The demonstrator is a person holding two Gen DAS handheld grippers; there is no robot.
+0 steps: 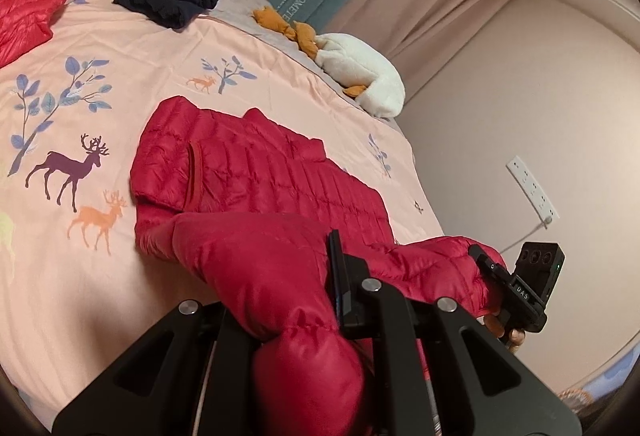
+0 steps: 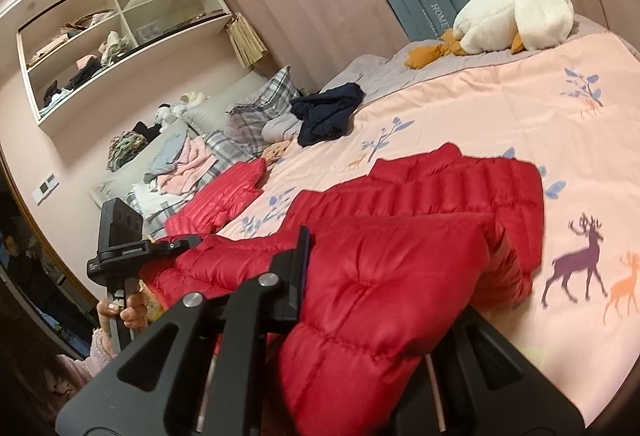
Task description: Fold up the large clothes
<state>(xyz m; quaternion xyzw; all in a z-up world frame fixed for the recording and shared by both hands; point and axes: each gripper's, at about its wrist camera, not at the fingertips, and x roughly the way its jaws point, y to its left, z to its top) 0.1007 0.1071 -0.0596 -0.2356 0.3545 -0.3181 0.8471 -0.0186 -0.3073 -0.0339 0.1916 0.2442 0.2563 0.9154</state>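
A red puffer jacket lies on the pink deer-print bed cover, its near edge lifted off the bed. My left gripper is shut on one end of that lifted edge; one black finger shows and the fabric hides the other. Further right, my right gripper pinches the other end. In the right wrist view the same jacket bulges over my right gripper, which is shut on it. At the left of that view my left gripper grips the far end, with a hand on its handle.
A second red puffer jacket and a dark navy garment lie further up the bed, near plaid pillows. A white plush goose rests by the curtain. A wall socket is beside the bed, and open shelves hang on the wall.
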